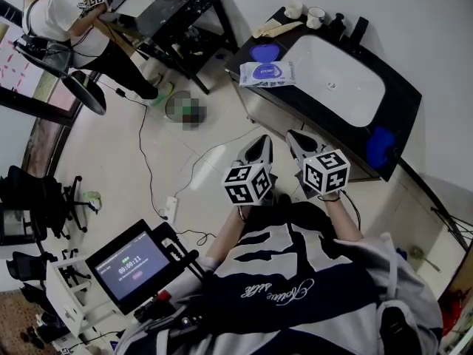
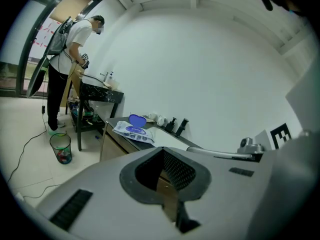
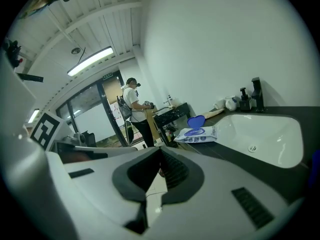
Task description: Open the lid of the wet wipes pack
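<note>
Closest to the camera, head view: both grippers are held side by side in front of the person's torso, marker cubes up, jaws aimed toward the counter.

Left gripper (image 1: pixel 260 145): jaws pressed together, nothing between them. Its own view shows the dark pads meeting at the tips, with only cabinet front visible through the opening behind them.

Right gripper (image 1: pixel 299 140): jaws likewise closed and empty; the pads meet in its own view.

Beyond the jaw tips, across a strip of tiled floor (image 1: pixel 222 117), stands the dark counter (image 1: pixel 405 93) with a white basin (image 1: pixel 347 87) set into it.

Wet wipes pack (image 1: pixel 267 75) lies flat at the counter's left end, just beside the basin. It is well apart from both grippers and touched by neither. Its blue lid (image 1: pixel 264 52) is already flipped up at the pack's far edge.
- Left gripper view: pack sits up and left of the jaw tips.
- Right gripper view: pack sits up and right of the jaw tips, with the basin to its right.

A blue object (image 1: pixel 380 148), cloth or sponge (cannot tell), lies at the counter's near right end. White cups (image 1: pixel 293 9) stand along the back edge by the wall.

Farthest off, another person (image 1: pixel 55 17) bends over a black table (image 1: pixel 166 13).
</note>
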{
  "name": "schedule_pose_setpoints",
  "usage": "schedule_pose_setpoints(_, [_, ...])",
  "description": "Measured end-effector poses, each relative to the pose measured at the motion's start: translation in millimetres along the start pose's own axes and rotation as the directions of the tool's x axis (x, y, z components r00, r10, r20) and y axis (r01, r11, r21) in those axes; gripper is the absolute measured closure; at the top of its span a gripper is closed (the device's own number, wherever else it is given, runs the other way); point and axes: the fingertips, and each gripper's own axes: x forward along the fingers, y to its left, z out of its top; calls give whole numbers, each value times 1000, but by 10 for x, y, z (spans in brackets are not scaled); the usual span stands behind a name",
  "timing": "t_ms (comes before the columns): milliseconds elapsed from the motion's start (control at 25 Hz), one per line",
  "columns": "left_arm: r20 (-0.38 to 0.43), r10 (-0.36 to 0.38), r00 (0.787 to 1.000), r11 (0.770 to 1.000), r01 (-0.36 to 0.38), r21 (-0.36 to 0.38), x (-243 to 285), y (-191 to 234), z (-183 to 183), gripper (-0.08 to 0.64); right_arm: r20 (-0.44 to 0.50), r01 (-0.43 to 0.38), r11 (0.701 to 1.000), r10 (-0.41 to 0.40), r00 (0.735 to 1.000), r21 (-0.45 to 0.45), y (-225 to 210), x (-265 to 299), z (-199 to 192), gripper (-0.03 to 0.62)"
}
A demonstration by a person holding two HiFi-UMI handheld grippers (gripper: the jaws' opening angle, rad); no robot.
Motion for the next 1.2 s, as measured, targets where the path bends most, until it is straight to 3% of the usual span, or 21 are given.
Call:
schedule_pose_setpoints(520, [-20,-4,1000,1000,5,27,-187,-144,-147,561,39,-13,999,11,999,39,128,-221,-107,594])
schedule_pose_setpoints(800, [-29,-28,999,999,29,31,-239,-29,162,561,19,7,999,-8,1000,47,296,-42,119,594])
schedule_pose_setpoints(1200, [-15,-54,998,998,54,34,-283,81,114,561,28,23,999,-24,999,23,391,36,24,593])
